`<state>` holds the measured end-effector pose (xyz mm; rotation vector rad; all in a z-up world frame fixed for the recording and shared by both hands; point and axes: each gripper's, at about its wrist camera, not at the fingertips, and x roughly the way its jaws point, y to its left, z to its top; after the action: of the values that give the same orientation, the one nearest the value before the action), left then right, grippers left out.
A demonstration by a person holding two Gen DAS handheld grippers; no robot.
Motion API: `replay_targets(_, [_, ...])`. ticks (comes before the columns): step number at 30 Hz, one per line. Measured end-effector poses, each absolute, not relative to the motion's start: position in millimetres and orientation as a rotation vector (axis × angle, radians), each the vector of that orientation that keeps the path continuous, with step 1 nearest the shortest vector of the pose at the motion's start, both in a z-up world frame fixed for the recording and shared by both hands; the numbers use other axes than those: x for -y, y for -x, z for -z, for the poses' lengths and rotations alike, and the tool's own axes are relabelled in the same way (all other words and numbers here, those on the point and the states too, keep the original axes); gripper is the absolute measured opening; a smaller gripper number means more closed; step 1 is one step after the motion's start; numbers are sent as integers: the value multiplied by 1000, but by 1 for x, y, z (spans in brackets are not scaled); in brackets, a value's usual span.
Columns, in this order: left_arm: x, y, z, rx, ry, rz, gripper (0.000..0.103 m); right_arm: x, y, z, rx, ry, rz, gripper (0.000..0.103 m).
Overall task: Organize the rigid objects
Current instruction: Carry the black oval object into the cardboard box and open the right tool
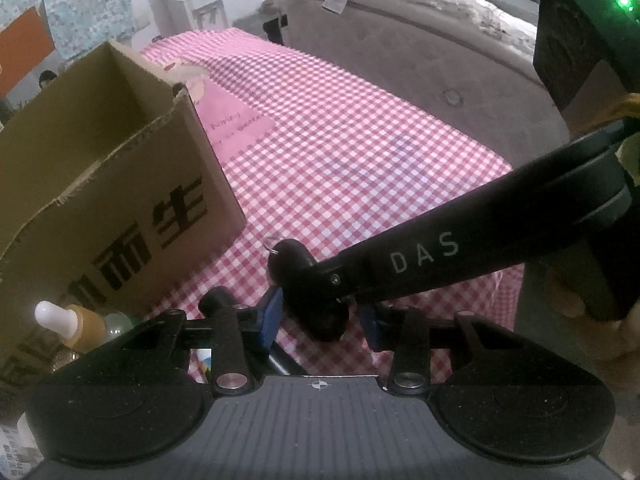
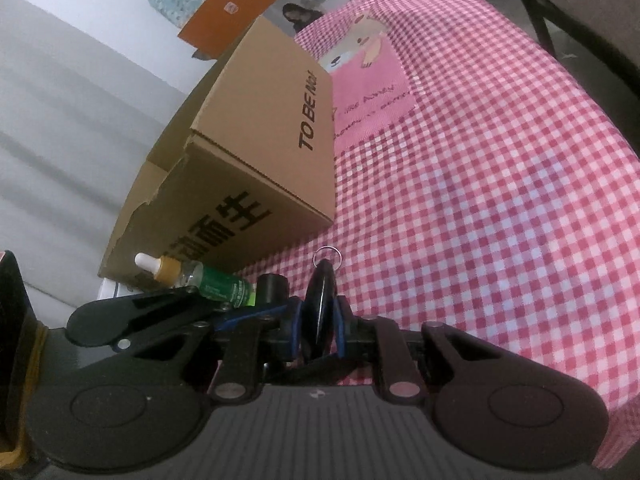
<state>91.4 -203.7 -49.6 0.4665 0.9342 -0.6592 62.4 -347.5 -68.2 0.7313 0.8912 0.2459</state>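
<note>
I have the right gripper (image 2: 318, 328) closed on a flat black fob with a small metal ring (image 2: 327, 257) at its far end; the blue fingers (image 2: 295, 332) pinch it edge-on, just above the pink checked cloth of the table (image 2: 480, 200). From the left wrist view that same fob (image 1: 296, 268) sits between the left gripper's (image 1: 322, 320) fingers, which stand narrow but, as far as I can tell, are not pressing on it: there is a gap on each side. So I judge this to be a pick or a hand-over of the fob, with the open cardboard box (image 1: 120, 160) near on the left as its likely home. A dropper bottle (image 2: 188, 276) lies beside the box, not yet put away. Next I would need either to let the left fingers clamp before the right ones release, or to carry the fob over the box rim and let go.
</note>
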Motion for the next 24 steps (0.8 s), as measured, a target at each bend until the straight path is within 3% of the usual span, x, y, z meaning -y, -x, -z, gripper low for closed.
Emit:
replay_targets(13, [195,-72,15,-810,-430,681,36,337,-40,29,-801,-669,-208,16])
replay_targets(24, [158,-49,-50,-584,-377,584,37,295,-23,-54,-630,-499,-268,16])
